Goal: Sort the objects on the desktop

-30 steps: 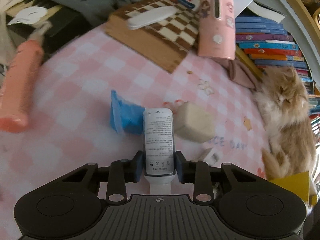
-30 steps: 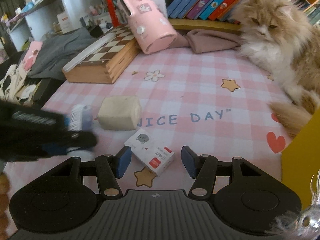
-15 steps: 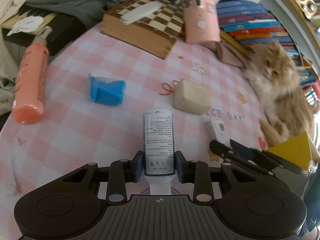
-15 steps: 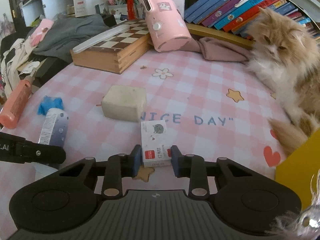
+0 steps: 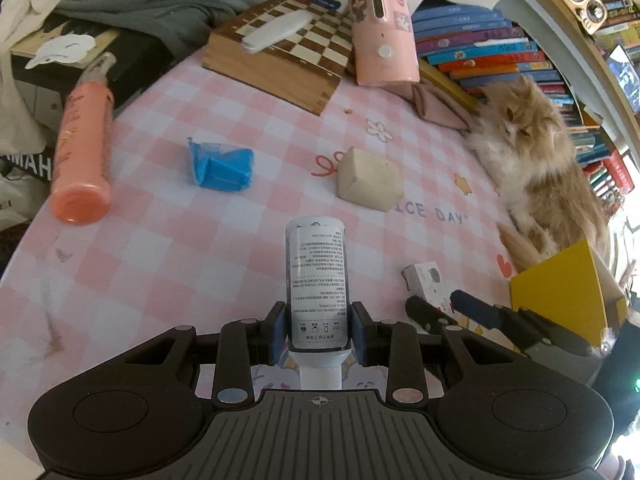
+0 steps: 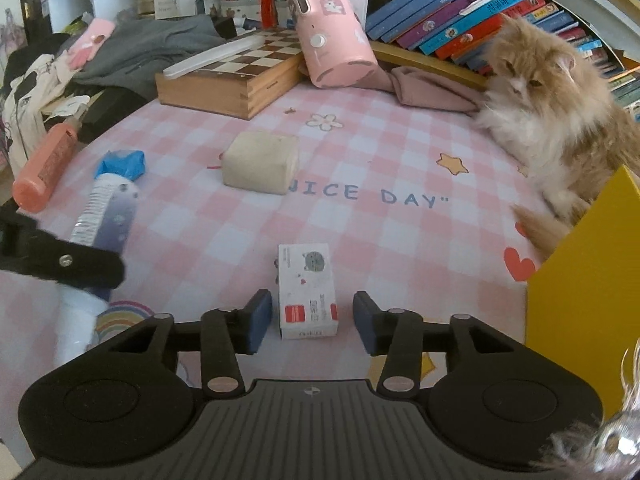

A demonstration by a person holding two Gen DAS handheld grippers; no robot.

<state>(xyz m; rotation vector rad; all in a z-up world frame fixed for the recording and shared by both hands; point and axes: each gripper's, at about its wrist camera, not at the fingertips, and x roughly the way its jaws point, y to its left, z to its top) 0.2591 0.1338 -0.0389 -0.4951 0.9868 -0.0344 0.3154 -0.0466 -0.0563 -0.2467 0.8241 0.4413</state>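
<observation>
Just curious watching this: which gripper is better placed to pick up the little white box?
The right gripper: it is open around the small white box. The left gripper already holds a white bottle.

A fluffy orange cat (image 6: 552,120) sits at the right of the frame on a pink checked tablecloth (image 6: 360,232) printed "NICE DAY". Behind it, upper right, colourful books (image 6: 460,20) lean in a row. Grey clothing (image 6: 148,52) is heaped upper left.

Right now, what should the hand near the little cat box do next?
Probably squeeze shut. The right gripper is open, with a finger on each side of the small white box lying on the table, gaps both sides. The left gripper already holds the white bottle.
</observation>
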